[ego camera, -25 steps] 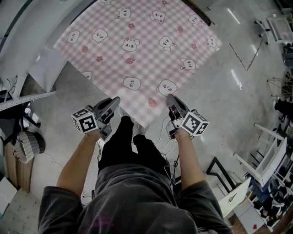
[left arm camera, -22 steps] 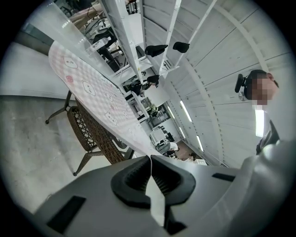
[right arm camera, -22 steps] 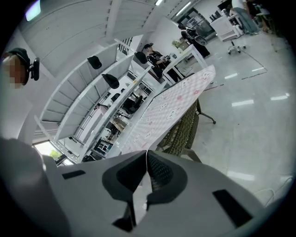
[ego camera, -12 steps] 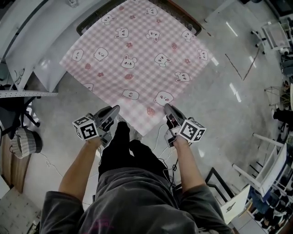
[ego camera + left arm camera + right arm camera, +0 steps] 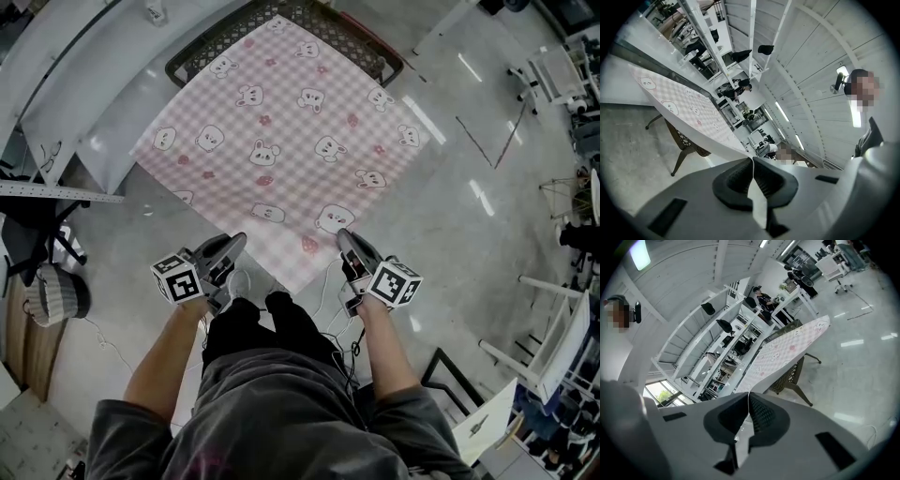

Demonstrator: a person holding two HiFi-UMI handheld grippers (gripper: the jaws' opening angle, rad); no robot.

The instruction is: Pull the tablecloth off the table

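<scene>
A pink checked tablecloth with bear prints stretches out flat in the head view, its far part still over the dark wicker table. My left gripper is shut on its near left edge. My right gripper is shut on its near right edge. In the left gripper view the cloth runs edge-on from the closed jaws to the table. In the right gripper view the cloth likewise runs from the closed jaws to the table.
A white counter runs along the left of the table. A dark bag and clutter sit at the far left. White frames and chairs stand to the right on the glossy grey floor. The person's legs are below the grippers.
Both grippers have moved back from the table with the cloth held. More of the wicker table's far rim is uncovered, and the cloth has slid toward me.
</scene>
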